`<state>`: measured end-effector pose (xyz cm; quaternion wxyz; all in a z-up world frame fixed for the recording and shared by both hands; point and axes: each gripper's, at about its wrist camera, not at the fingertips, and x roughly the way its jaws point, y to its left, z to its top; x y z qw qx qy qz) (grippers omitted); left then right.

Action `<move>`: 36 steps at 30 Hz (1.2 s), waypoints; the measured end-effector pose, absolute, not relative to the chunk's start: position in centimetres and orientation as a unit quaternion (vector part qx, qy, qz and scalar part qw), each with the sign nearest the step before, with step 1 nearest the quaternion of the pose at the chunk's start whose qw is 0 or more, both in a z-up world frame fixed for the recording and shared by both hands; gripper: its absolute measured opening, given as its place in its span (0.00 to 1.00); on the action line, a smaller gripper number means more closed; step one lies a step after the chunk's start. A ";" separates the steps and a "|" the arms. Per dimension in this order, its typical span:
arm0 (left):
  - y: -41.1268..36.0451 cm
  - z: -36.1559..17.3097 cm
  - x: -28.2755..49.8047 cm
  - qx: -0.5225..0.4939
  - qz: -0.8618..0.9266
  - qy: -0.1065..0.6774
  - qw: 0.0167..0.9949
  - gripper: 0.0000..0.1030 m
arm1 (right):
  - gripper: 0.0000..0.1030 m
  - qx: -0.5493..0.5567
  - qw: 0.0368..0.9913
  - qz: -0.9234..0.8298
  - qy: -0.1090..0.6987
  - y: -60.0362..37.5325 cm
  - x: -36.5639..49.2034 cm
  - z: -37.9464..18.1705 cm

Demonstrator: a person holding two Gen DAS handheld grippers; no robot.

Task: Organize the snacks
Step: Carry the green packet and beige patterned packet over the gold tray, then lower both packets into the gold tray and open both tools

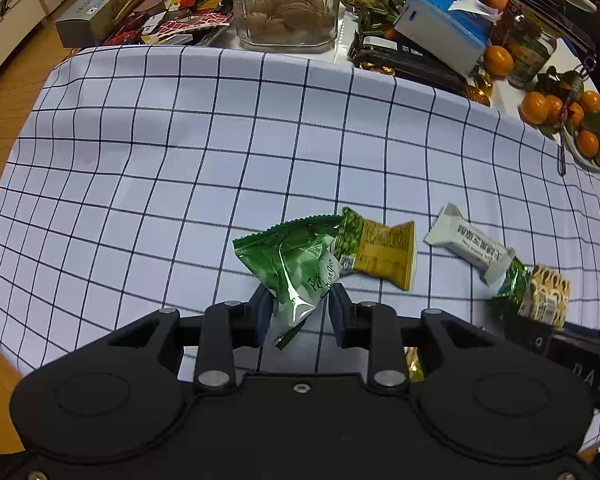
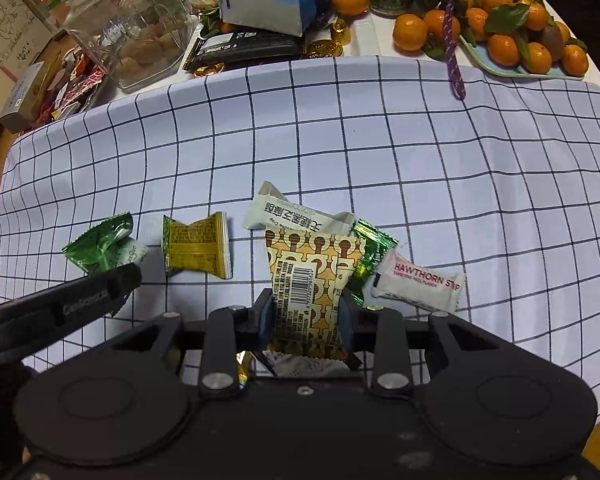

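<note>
Left hand-held gripper grasping green packet, right hand-held gripper clamping patterned packet, bottoms hidden.

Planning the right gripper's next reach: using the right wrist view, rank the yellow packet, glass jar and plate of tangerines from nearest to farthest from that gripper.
1. yellow packet, just left of the right gripper.
2. glass jar, far left.
3. plate of tangerines, far right; too close to the jar to call.

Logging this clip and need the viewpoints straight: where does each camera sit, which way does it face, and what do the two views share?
Left wrist: on the left gripper, looking steeply down at the checked cloth; its fingers pinch a green packet; the right gripper's tip shows at right.
Right wrist: on the right gripper, facing likewise; its fingers grip a patterned packet; the left gripper's finger shows at left.
Shared: cloth, green packet, yellow packet, white bar, glass jar, oranges.
</note>
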<state>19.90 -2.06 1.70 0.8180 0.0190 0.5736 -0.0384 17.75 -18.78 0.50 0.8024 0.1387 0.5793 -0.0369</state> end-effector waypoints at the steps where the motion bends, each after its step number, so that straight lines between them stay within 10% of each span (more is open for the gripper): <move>1: -1.8 1.9 19.3 0.023 -0.041 0.574 0.818 0.38 | 0.33 0.137 0.806 -0.037 0.574 -18.9 17.2 0.7; 36: 3.2 0.5 -3.6 0.047 -0.039 0.593 0.803 0.38 | 0.33 0.189 0.851 -0.011 0.490 -16.0 -10.5 2.9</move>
